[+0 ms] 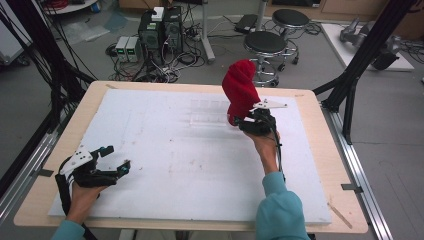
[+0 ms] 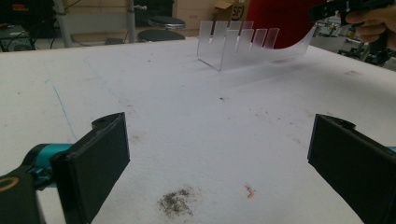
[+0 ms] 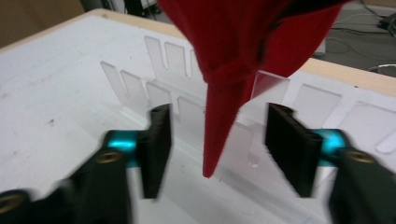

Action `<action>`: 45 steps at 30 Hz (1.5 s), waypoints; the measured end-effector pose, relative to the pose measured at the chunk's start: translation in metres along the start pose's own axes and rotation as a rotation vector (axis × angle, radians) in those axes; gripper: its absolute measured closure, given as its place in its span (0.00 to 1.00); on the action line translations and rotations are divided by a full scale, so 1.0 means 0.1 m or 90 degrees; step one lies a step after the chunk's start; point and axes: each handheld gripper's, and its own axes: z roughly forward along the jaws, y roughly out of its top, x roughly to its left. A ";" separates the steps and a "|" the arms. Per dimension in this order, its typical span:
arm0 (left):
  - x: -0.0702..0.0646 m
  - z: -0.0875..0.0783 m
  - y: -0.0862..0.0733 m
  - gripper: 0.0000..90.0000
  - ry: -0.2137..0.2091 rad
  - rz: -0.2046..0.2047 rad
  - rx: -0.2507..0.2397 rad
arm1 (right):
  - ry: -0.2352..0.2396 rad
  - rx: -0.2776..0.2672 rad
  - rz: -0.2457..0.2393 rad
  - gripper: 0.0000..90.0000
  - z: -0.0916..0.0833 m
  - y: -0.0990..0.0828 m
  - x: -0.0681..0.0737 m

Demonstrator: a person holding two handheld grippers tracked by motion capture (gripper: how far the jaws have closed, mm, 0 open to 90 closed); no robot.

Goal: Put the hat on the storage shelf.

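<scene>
Largest here: the bench [image 1: 341, 167], covered almost wholly by a white board [image 1: 190, 165] with some dark smudges. On the far half of the board, a clear slotted rack [image 2: 243, 42], hard to make out from above. Over the right end of this rack, the red cloth [image 1: 241, 90], standing tall and narrowing down to a point between the rack's tabs. Cannot tell what holds it up.

Just in front of the cloth, the right claw [image 3: 219, 112], lifted off the board. Jaws well apart, the cloth's hanging tip between them, touching neither pad. Near the left front corner, low over the board and well apart from the rack, the left claw [image 1: 117, 159], wide open and holding nothing.

Probably the step of taking hold of the cloth at the rack, or of just leaving it there; hard to say which. If a grasp, calls next for closing the right jaws on the tip, without pushing the light rack.
</scene>
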 end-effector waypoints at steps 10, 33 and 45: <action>0.00 -0.02 -0.01 0.07 0.003 0.003 -0.012 | -0.008 -0.051 -0.036 0.12 -0.67 -0.06 0.18; -0.08 -0.08 -0.04 0.07 0.021 0.040 -0.056 | -0.022 -0.195 -0.045 0.12 -1.27 -1.12 0.51; -0.08 -0.08 -0.04 0.07 0.021 0.043 -0.056 | -0.045 -0.155 -0.049 0.12 -1.17 -1.15 0.55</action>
